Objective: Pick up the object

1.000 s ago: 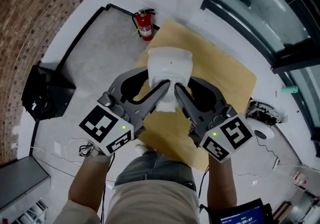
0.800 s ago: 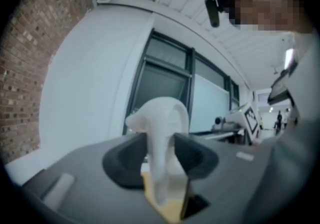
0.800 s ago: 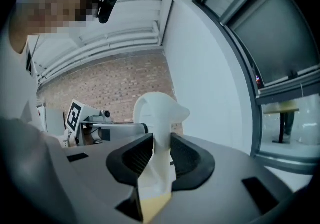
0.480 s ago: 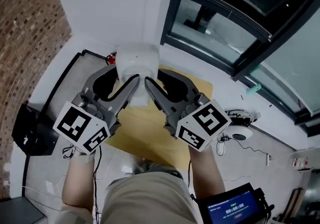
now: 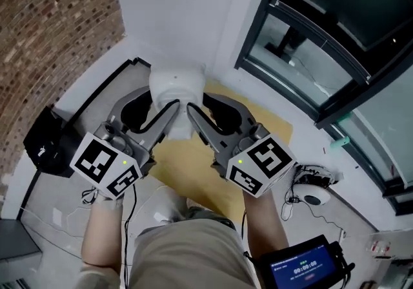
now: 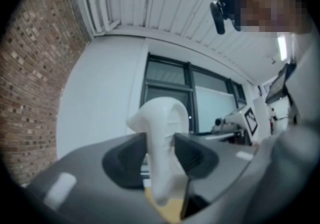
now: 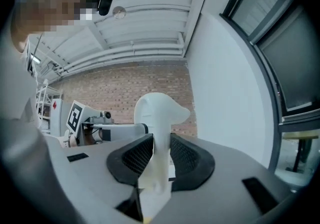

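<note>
The white object (image 5: 177,91) looks like smooth, matt plastic. The left gripper (image 5: 169,111) and the right gripper (image 5: 195,112) have grey, matt, plastic-looking bodies. The right gripper's pads (image 7: 136,157) are black with a fine mesh texture, while the left gripper's pads (image 6: 126,160) look smooth, black and rubbery. On the far left, the brick wall (image 5: 51,23) is rough, and the white wall (image 5: 177,4) beside it is smooth and matt. The windows (image 5: 303,65) on the right are glossy glass in dark frames. The tan sheet (image 5: 187,168) on the floor is matt, like cardboard. The person's trousers (image 5: 187,252) are beige cloth.
</note>
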`<move>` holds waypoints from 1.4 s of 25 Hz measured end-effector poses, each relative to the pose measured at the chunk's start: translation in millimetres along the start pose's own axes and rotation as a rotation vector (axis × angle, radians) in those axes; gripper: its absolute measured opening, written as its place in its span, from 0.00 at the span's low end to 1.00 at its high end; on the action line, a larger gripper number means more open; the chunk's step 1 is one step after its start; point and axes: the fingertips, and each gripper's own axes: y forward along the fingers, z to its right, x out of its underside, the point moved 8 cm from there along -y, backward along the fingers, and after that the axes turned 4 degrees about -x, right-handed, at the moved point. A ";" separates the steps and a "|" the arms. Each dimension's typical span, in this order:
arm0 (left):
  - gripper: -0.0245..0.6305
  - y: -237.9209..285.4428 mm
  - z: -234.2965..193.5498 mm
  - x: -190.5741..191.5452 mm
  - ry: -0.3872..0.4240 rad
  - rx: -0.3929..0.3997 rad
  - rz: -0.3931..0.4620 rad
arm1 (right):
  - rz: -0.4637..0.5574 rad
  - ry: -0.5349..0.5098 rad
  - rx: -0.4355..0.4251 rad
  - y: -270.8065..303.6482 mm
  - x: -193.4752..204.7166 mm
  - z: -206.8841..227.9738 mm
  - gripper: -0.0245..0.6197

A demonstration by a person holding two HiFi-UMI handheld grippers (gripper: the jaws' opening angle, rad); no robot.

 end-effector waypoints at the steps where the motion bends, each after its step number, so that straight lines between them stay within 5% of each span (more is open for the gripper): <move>1: 0.28 -14.0 -7.0 -1.4 0.003 -0.049 0.000 | 0.001 0.002 -0.048 14.0 0.3 -6.2 0.18; 6: 0.28 -94.5 -41.9 -5.5 0.033 -0.280 0.002 | 0.007 0.002 -0.300 88.9 6.6 -49.9 0.18; 8: 0.28 -146.8 -42.4 -15.8 0.063 -0.436 -0.003 | 0.016 0.013 -0.463 120.8 4.6 -86.8 0.18; 12: 0.28 -251.0 -22.7 -38.9 0.102 -0.721 -0.014 | 0.037 0.018 -0.735 163.5 -4.0 -178.2 0.18; 18: 0.28 -360.6 32.3 -19.3 0.173 -1.022 -0.030 | 0.069 0.033 -1.038 177.5 31.1 -289.5 0.18; 24: 0.28 -396.3 40.6 -44.2 0.147 -1.105 -0.033 | 0.043 0.050 -1.113 189.7 10.4 -330.3 0.18; 35: 0.28 -399.0 1.3 -50.4 0.114 -1.014 -0.030 | 0.016 0.055 -1.035 215.3 4.3 -323.9 0.18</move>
